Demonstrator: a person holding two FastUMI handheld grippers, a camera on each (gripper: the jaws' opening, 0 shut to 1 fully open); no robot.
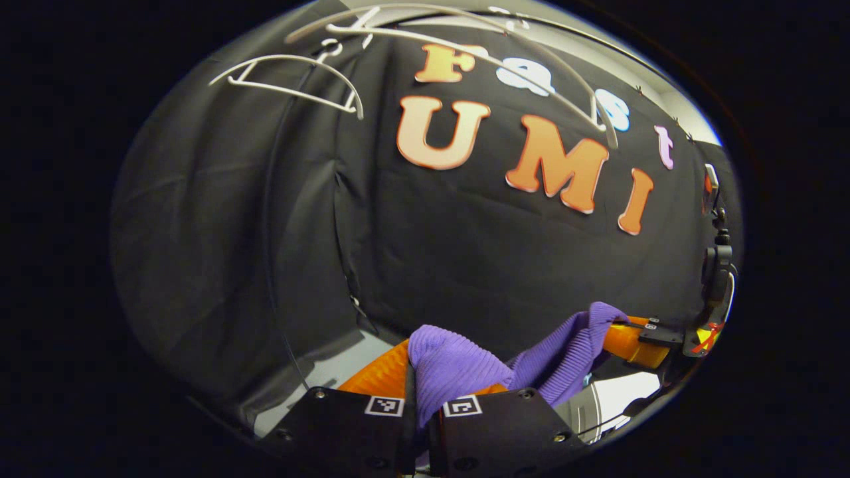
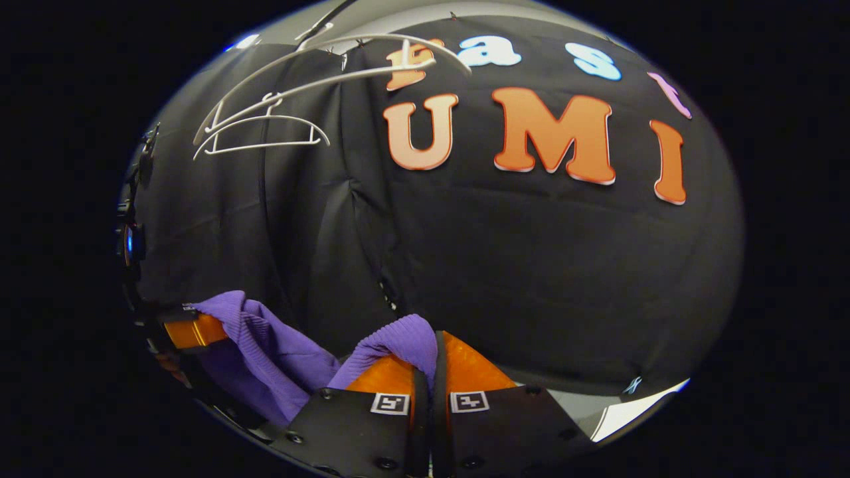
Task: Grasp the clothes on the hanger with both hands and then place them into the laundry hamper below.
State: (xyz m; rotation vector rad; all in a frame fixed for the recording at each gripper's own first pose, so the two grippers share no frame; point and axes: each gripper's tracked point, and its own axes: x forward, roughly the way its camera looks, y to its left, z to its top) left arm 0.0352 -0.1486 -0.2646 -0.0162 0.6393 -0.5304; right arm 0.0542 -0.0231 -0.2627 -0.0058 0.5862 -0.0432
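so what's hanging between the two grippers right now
The purple garment spans the gap: pinched in the left gripper, it runs across to the right gripper, as the left gripper view shows.

The left tool point(image 1: 420, 388) sits at the bottom of the left gripper view, its two fingers closed together on a fold of the purple ribbed knit garment point(image 1: 458, 368), which bulges up just above them. From there the cloth stretches off to the right, where the right tool point(image 1: 631, 338) pinches its far end near the edge of the view. Behind hangs the black cloth wall point(image 1: 265, 232). At the top, two bare white plastic hangers point(image 1: 292, 86) hang, the nearer one point(image 1: 478, 46) arching wide across the wall
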